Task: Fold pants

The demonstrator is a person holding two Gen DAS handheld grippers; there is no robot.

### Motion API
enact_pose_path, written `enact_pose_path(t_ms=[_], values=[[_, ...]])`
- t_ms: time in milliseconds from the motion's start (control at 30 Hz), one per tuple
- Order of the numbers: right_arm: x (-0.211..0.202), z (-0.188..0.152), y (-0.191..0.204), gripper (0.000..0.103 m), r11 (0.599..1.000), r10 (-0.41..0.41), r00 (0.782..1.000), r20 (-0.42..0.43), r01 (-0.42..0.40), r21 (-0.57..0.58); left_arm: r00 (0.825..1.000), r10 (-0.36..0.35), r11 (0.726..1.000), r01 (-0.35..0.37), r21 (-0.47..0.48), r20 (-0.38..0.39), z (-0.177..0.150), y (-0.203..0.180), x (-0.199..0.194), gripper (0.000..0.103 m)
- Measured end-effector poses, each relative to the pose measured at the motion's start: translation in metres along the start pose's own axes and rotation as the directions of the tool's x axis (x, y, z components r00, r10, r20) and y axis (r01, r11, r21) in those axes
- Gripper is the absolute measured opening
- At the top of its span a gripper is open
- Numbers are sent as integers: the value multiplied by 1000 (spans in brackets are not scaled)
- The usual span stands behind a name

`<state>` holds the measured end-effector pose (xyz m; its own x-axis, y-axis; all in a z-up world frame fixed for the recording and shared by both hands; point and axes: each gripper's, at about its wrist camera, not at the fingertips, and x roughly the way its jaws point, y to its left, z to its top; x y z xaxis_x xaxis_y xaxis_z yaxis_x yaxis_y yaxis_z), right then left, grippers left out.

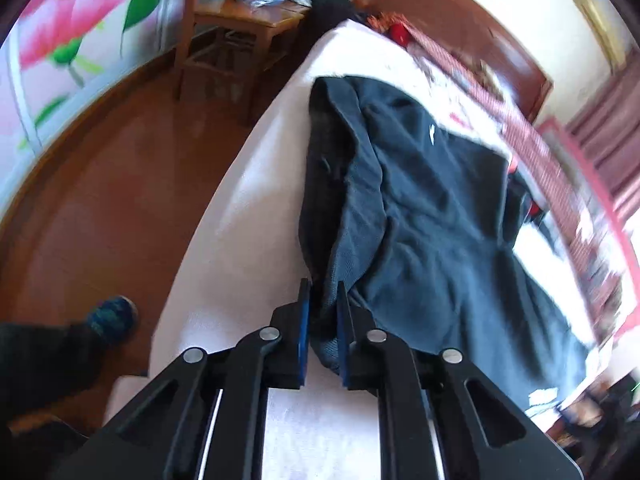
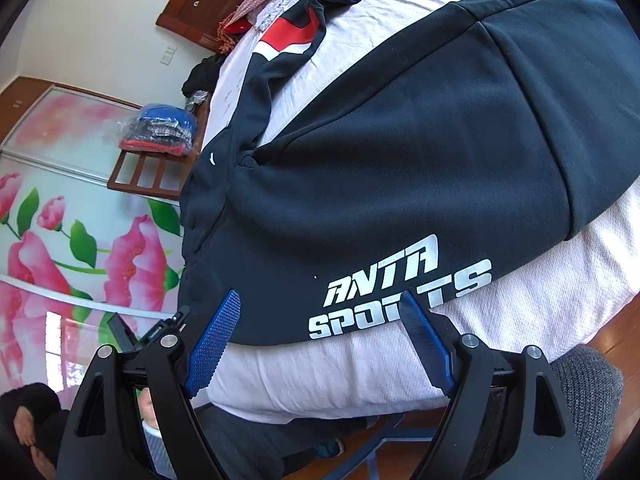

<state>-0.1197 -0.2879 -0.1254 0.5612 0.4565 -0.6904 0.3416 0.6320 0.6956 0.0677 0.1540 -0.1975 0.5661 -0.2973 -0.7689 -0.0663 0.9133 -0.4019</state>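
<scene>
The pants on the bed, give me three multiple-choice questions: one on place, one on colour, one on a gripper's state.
1. Where do the pants lie?
A. on the bed
B. on the floor
C. on a chair

2. What colour is the lettering on the pants?
A. red
B. white
C. yellow

3. How stands the left gripper?
A. open above the pants
B. shut on nothing
C. shut on the pants

Answers: A, they spread over the pale cover; B, white print on dark cloth; C, fabric is pinched between its pads.

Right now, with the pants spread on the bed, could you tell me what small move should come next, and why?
Probably close the right gripper on the pants' near edge: its jaws stand open over the printed hem, while the left gripper is already shut on a fold of the fabric.
</scene>
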Motion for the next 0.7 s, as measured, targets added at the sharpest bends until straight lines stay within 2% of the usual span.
enact_pose_path(t_ms=[67, 133, 167, 267, 400, 533, 700], values=[[-1, -2, -1, 82, 1000, -3, 1000, 1, 3, 5, 1000, -29, 999, 29, -21, 12, -1, 6, -3, 8], [-2, -4, -2, 96, 1000, -3, 1000, 5, 3, 13, 1000, -20, 1000, 20, -2, 4, -4, 6, -3, 7], [-3, -6, -2, 99, 1000, 1, 1000, 15, -1, 18, 1000, -29, 1000, 29, -5, -2, -6, 6, -5, 7], [-5, -8, 0, 99, 1000, -1, 1000, 17, 1, 9, 997, -78, 997, 78, -22, 8, -5, 9, -16, 7], [-7, -11, 9, 99, 1000, 1, 1000, 20, 0, -24, 994, -104, 995, 104, -2, 23, -6, 5, -33, 6], [-5, -13, 21, 99, 998, 24, 1000, 3, -24, -51, 996, -90, 996, 90, 2, 22, -11, 9, -48, 6], [1, -20, 32, 99, 996, 40, 998, -39, -43, -76, 997, -75, 995, 73, -66, -30, -29, 35, -41, 7]])
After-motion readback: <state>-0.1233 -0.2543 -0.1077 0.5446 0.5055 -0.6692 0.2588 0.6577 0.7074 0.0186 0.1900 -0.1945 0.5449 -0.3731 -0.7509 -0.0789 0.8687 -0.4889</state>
